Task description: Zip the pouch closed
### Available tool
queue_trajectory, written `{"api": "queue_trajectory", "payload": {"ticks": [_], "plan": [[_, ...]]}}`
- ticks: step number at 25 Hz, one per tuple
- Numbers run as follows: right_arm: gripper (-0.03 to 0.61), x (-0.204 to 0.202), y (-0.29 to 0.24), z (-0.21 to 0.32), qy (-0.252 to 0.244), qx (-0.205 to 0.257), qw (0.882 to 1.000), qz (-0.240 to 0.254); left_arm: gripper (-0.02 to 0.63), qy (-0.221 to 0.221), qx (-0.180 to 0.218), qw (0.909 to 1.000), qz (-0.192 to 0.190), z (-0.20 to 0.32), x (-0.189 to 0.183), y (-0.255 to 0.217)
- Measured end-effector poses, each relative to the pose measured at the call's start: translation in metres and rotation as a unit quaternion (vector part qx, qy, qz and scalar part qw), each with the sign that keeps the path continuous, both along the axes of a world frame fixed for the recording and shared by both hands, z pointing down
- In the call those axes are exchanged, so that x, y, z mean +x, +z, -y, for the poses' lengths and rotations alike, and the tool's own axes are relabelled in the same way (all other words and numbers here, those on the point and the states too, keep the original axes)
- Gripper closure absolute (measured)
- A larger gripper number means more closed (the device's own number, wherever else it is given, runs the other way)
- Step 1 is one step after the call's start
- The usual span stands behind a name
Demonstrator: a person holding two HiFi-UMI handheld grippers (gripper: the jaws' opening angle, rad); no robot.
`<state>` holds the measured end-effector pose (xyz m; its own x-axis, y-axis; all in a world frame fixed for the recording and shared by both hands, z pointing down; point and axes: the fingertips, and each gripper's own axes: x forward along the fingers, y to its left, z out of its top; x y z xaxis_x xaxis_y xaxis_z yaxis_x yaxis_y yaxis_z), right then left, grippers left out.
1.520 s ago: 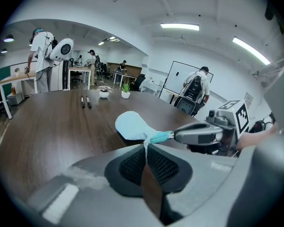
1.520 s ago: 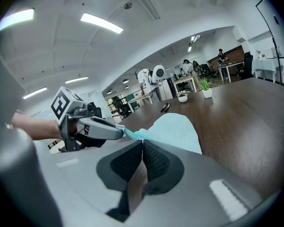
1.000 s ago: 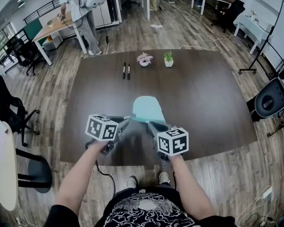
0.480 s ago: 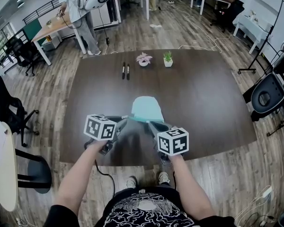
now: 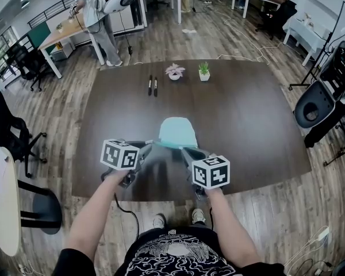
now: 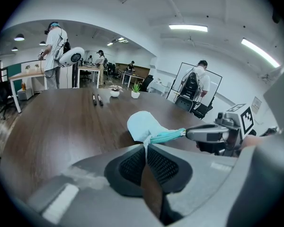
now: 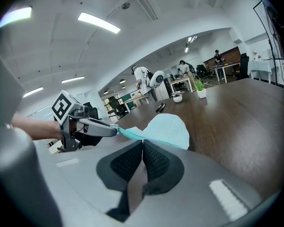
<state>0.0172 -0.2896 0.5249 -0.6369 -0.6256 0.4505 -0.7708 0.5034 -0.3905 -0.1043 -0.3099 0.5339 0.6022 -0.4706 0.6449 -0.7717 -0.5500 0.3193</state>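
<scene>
A light blue pouch (image 5: 178,132) lies on the dark brown table (image 5: 247,114) just in front of both grippers, its teal zipper edge (image 6: 166,135) lifted and stretched between them. My left gripper (image 5: 150,146) is shut on the pouch's left end; pale fabric shows pinched between its pads (image 6: 145,146). My right gripper (image 5: 183,150) is shut on the other end of the zipper edge (image 7: 132,135), where the teal strip runs into its jaws. Each gripper shows in the other's view: the right gripper (image 6: 189,133) and the left gripper (image 7: 114,131). I cannot make out the zipper pull.
Two pens (image 5: 153,85) and two small potted plants (image 5: 175,72) (image 5: 204,71) stand at the table's far side. The table's near edge (image 5: 161,197) is just below the grippers. An office chair (image 5: 316,105) is off the right side, and a person (image 5: 95,10) stands at a desk behind.
Both grippers and the pouch have kept their places. The office chair at the right has tipped and shifted upward in the head view.
</scene>
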Motion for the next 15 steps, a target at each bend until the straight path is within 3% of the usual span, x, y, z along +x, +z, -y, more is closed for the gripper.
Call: {"api": "queue_trajectory", "payload": {"ticks": [15], "plan": [[0.571, 0.0036, 0.0028, -0.0056, 0.001, -0.001, 1.0, -0.002, 0.595, -0.011, -0.001, 0.9999, 0.007, -0.0026, -0.0041, 0.0042]]}}
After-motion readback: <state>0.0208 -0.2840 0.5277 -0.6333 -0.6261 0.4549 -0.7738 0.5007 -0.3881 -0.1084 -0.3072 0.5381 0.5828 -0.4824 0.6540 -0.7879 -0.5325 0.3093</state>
